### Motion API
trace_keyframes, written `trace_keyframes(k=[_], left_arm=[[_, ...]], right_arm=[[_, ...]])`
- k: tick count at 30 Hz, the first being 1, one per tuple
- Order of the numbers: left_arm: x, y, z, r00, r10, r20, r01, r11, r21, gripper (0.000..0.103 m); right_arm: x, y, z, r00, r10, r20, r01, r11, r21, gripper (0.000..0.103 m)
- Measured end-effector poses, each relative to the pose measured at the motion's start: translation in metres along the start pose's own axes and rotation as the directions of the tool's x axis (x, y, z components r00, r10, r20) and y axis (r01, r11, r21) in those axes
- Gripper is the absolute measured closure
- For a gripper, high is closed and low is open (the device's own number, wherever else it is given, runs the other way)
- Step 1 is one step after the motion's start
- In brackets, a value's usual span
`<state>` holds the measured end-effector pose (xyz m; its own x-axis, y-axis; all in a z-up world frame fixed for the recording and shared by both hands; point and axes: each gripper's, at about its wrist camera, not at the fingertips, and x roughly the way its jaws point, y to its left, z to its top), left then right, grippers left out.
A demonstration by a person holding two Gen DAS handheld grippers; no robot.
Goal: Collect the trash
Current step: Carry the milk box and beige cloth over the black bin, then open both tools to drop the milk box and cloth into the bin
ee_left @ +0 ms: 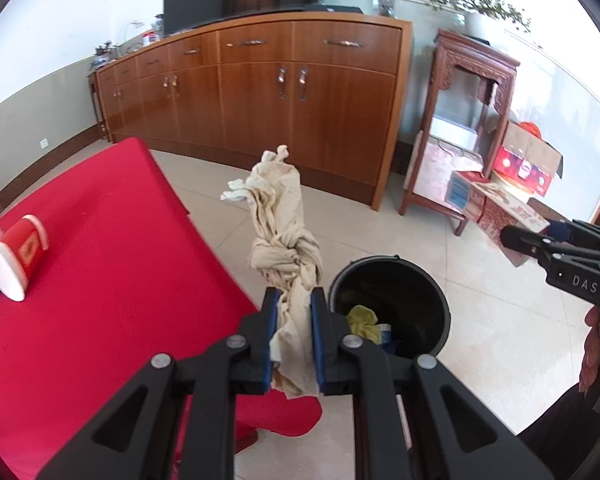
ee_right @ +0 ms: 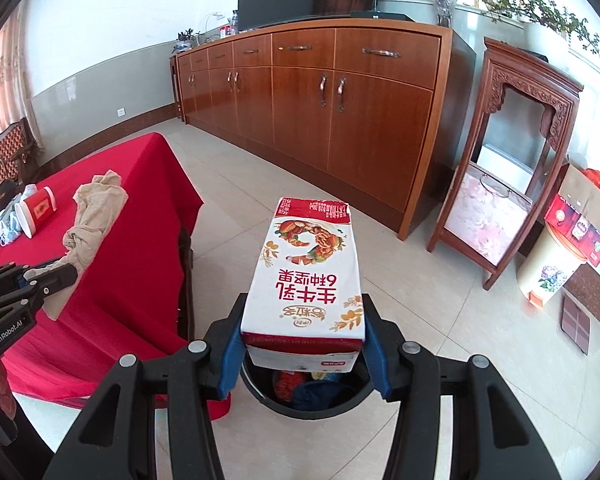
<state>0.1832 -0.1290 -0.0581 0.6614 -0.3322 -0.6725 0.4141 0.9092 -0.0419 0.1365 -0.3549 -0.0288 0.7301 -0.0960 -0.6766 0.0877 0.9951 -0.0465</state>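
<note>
My left gripper (ee_left: 294, 300) is shut on a knotted beige rag (ee_left: 284, 224), which sticks up from the jaws beside the edge of the red-clothed table (ee_left: 100, 280). Just right of it on the floor stands a black bin (ee_left: 392, 304) with yellow and blue scraps inside. My right gripper (ee_right: 302, 344) is shut on a red and white milk carton box (ee_right: 306, 276), held over the same black bin (ee_right: 320, 404), whose rim shows below the box. The right gripper (ee_left: 512, 240) with its box also shows at the right of the left wrist view. In the right wrist view the left gripper (ee_right: 64, 272) and rag (ee_right: 96, 216) appear at the left.
A red and white canister (ee_left: 18, 256) lies on the table near crumpled plastic. A long wooden sideboard (ee_left: 300, 92) runs along the back wall, with a carved wooden stand (ee_left: 468, 120) and cardboard boxes (ee_left: 528, 160) to its right. Tiled floor (ee_right: 440, 300) surrounds the bin.
</note>
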Motion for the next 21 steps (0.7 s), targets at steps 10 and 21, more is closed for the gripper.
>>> trace_keyframes(k=[10, 21], left_arm=[[0.040, -0.034, -0.005, 0.995, -0.054, -0.080, 0.058, 0.997, 0.044, 0.087], [0.103, -0.070, -0.015, 0.967, -0.128, -0.219, 0.151, 0.984, 0.092, 0.086]], right_arm=[[0.023, -0.025, -0.014, 0.999, -0.009, -0.052, 0.008, 1.000, -0.031, 0.049], [0.095, -0.042, -0.035, 0.980, 0.043, -0.194, -0.065, 0.992, -0.107, 0.049]])
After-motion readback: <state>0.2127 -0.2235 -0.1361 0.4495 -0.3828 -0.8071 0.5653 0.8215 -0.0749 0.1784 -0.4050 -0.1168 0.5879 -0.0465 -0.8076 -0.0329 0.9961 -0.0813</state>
